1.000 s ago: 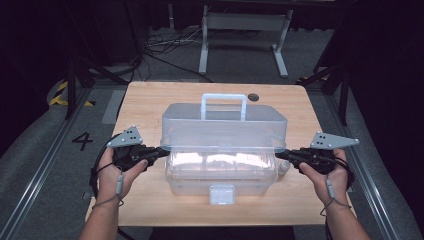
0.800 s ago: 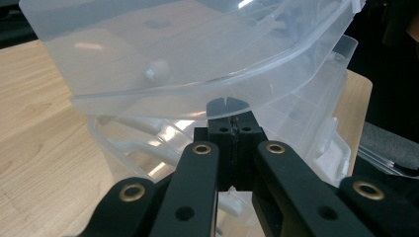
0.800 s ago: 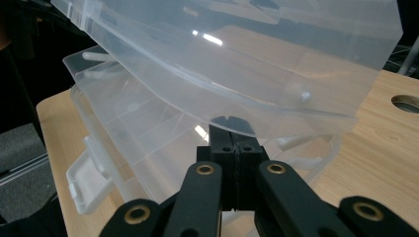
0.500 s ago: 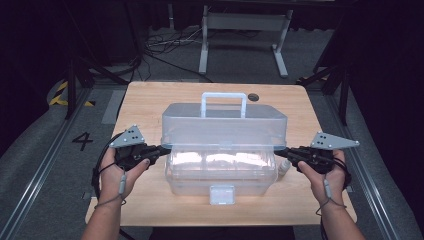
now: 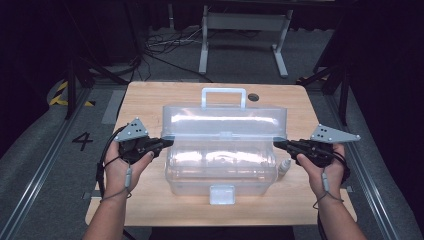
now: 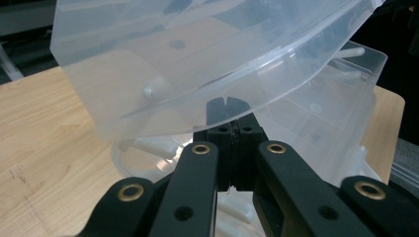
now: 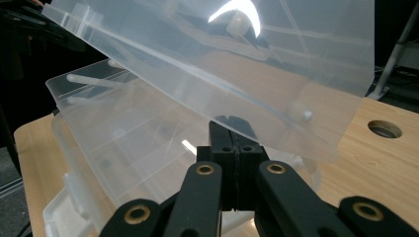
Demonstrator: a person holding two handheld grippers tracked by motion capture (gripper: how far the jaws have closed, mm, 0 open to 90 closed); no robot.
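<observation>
Clear plastic box mid-surface nearer the front edge, lid propped half-open from below at both ends by left gripper and right gripper, jaws clenched on nothing, serving as lifting wedges.

A single digit, "4", can be read in the high view at the middle left of the frame; it is marked in black on the grey floor beside the desk. No other text or label can be read.
</observation>
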